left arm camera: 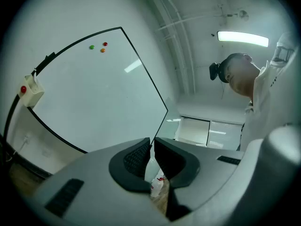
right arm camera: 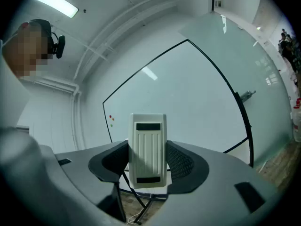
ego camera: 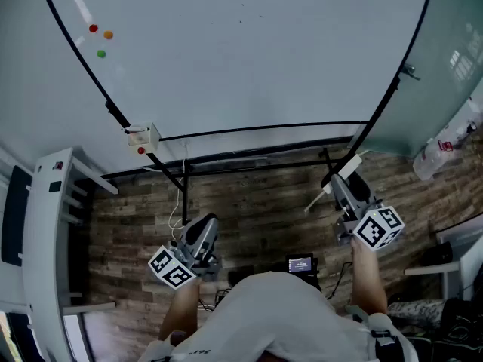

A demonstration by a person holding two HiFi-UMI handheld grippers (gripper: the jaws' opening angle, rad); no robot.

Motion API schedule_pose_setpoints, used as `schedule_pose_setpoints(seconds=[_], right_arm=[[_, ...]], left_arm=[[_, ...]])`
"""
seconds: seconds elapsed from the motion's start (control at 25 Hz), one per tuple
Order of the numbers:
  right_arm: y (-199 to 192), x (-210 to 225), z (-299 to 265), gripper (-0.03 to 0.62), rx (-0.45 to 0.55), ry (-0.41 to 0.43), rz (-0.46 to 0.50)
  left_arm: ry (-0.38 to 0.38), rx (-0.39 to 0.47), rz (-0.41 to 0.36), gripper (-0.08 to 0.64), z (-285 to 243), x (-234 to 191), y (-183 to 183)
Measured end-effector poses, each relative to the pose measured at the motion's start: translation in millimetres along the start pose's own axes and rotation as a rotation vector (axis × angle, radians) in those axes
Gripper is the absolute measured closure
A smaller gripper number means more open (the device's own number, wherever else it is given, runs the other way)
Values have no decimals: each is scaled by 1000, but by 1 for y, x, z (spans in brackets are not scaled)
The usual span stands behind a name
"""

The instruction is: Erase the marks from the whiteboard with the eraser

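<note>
While you stand facing the whiteboard, both grippers sit low, in front of its bottom edge and over the wood floor.

Right gripper: pinching the eraser – a white ribbed block with a dark bar at each end, standing upright between the pads, both pads pressed to its sides. In the head view it's off the board's lower right corner, not on the surface. In the right gripper view the eraser points straight at the board, but there is clear space between them.

Left gripper: jaws pressed together, only a thin slit left between the tips, nothing in them. It's tilted up a little, toward the board's right edge as its own view shows it.

Board state:
- surface mostly clean – a few faint specks near the top, too small to tell more
- three magnets up in the left corner: red, orange, green
- small white box with a red dot on the frame at the lower left corner

A black stand carries the board.
</note>
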State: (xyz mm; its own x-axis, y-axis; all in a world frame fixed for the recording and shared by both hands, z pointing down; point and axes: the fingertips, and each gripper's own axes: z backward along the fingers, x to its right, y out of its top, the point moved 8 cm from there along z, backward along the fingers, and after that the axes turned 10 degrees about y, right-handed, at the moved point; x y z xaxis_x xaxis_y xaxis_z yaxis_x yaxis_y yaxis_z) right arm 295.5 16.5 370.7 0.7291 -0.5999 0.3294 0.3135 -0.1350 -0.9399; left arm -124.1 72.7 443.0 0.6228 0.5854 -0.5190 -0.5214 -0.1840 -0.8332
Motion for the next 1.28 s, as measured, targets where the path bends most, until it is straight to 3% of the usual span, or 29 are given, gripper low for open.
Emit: schedule_pose_setpoints(seconds=[0.4,0.76,1.28], right_arm=[[5,46,10,331,-34,20,-12],[5,68,-3,331,-78,13,49],[10,86,-25,331,-72,45,-12]], left_arm=[[38,0,4,543,-32,20,-27],[82,5,-4,543,-47,23,-36],[112,6,-17,543,-61,15,-33]])
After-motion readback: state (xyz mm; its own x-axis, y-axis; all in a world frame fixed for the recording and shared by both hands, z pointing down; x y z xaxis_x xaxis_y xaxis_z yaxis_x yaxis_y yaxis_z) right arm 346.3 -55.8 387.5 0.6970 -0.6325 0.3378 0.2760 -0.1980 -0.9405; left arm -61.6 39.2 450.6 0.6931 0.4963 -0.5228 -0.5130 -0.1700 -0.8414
